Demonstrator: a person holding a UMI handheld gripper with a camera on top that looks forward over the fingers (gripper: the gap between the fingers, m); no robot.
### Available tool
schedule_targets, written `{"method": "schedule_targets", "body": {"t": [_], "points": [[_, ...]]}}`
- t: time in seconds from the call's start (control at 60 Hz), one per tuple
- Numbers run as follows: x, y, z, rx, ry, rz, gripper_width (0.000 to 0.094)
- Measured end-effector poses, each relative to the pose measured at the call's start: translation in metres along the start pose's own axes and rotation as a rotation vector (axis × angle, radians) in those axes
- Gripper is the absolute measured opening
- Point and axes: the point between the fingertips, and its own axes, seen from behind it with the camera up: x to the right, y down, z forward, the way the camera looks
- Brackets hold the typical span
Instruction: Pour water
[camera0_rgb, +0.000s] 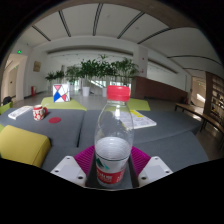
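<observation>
Bottle: a clear plastic water bottle (113, 135) with a red cap stands upright at lower centre of the frame, between the two fingers, its label band low on the body.
Water: the bottle looks mostly clear; the fill level is hard to read in this view.
Gripper: the gripper (112, 165) sits at the bottom centre, its magenta pads (86, 156) showing either side of the bottle's lower part.
Grip: both pads appear to press against the bottle's sides, so the fingers are clamped on it.
Table: a grey tabletop (75, 135) spreads behind the bottle across the middle of the frame.
Mug: a small red and white mug (39, 112) stands at centre left on the table, well apart from the bottle.
Yellow items: a yellow block (22, 146) lies at lower left; a yellow mat (139, 104) lies right of centre beyond the bottle.
Plants: a row of green plants (95, 71) lines the far side, upper centre.
Ceiling: a panelled white ceiling (110, 22) fills the top of the frame.
</observation>
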Motion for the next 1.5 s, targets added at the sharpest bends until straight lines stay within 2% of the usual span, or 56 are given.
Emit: {"method": "schedule_targets", "body": {"t": [0.183, 0.3, 0.4, 0.5, 0.65, 0.833, 0.967, 1.033, 1.133, 1.35, 1.417, 1.5], "points": [[0.001, -0.005, -0.001, 0.025, 0.021, -0.003, 0.0336], [0.005, -0.012, 0.001, 0.025, 0.066, -0.012, 0.033], [0.017, -0.041, 0.008, 0.044, 0.133, -0.041, 0.033], [0.03, -0.093, 0.026, 0.104, 0.236, -0.138, 0.033], [0.013, -0.212, 0.063, 0.242, 0.382, -0.415, 0.033], [-0.089, -0.345, 0.116, 0.411, 0.511, -0.827, 0.0331], [-0.194, -0.401, 0.153, 0.532, 0.578, -1.178, 0.033], [-0.252, -0.409, 0.173, 0.581, 0.601, -1.379, 0.0329], [-0.332, -0.388, 0.2, 0.654, 0.579, -1.67, 0.033], [-0.454, -0.3, 0.234, 0.803, 0.485, -2.154, 0.0327], [-0.455, -0.277, 0.237, 0.811, 0.461, -2.216, 0.0328], [-0.459, -0.272, 0.256, 0.755, 0.459, -2.237, 0.0329]]}}
